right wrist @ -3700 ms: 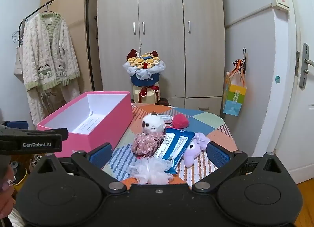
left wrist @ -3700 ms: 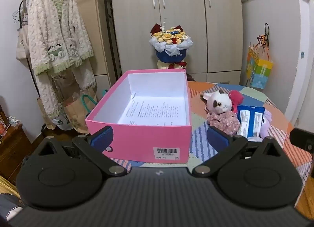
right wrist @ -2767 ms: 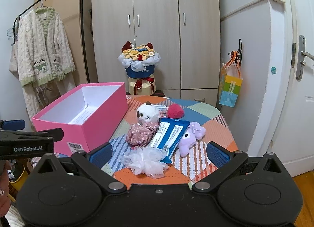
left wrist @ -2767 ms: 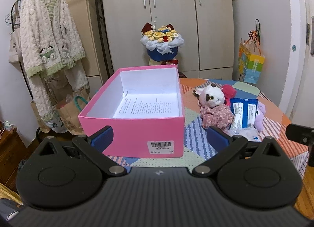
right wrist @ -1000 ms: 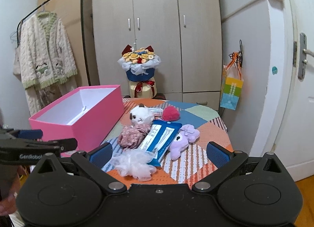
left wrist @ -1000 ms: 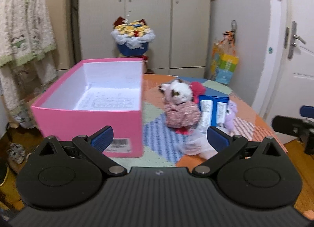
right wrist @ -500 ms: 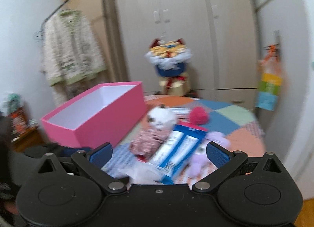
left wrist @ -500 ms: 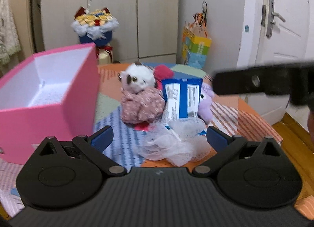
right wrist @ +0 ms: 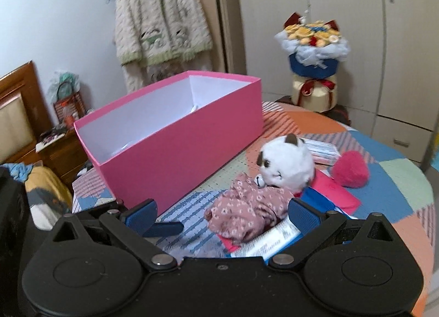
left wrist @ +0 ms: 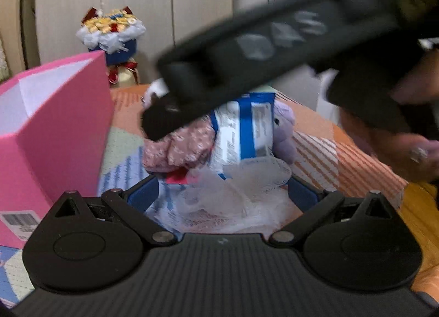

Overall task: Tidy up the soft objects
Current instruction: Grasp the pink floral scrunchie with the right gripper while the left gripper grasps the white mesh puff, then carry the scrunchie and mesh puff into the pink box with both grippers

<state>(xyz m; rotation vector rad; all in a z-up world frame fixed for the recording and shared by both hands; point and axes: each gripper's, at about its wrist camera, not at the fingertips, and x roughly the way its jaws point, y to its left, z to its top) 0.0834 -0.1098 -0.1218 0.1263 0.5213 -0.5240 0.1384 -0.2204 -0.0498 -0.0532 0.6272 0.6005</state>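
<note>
My left gripper (left wrist: 222, 196) is open, its blue pads on either side of a white mesh bath puff (left wrist: 241, 188) on the patchwork table. Behind the puff lie a plush cat in a pink floral dress (left wrist: 181, 149), a blue-and-white packet (left wrist: 244, 130) and a purple plush (left wrist: 285, 127). My right gripper (right wrist: 222, 212) is open just above the floral-dressed plush cat (right wrist: 285, 166), and its black body (left wrist: 274, 48) crosses the left wrist view. The open pink box (right wrist: 178, 136) stands to the left. A red pompom (right wrist: 351, 169) lies behind the cat.
A flower bouquet (right wrist: 312, 64) stands behind the table before the wardrobe. A cream cardigan (right wrist: 162, 20) hangs at the back left. A wooden bed and nightstand (right wrist: 63, 149) sit left of the table. The table edge (left wrist: 395, 188) drops off at the right.
Both grippers moved forward and down toward the toys. The left one now straddles the mesh puff; the right one swung left over the plush cat and crosses the left view.
</note>
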